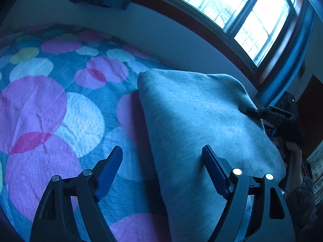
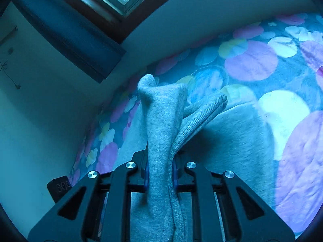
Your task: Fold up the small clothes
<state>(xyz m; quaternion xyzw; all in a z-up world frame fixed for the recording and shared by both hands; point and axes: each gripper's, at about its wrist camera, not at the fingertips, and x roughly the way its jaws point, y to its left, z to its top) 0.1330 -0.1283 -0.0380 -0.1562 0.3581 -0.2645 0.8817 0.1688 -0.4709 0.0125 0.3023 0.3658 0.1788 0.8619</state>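
A grey knit garment (image 1: 193,117) is lifted above a bedspread with coloured circles (image 1: 60,104). My left gripper (image 1: 161,161) is open and empty, its right finger (image 1: 214,171) against the hanging cloth, its left finger (image 1: 109,169) over the bedspread. My right gripper (image 2: 160,169) is shut on a bunched edge of the garment (image 2: 161,121), including a ribbed hem (image 2: 201,113). The right gripper also shows in the left wrist view (image 1: 254,111), pinching the cloth's far right edge. The rest of the garment (image 2: 238,137) drapes onto the bed.
The bedspread (image 2: 262,60) runs to a pale wall (image 1: 141,32) under a bright window (image 1: 232,10). A dark curtain (image 2: 66,32) hangs by the window. A small dark object (image 2: 58,187) sits low left in the right wrist view.
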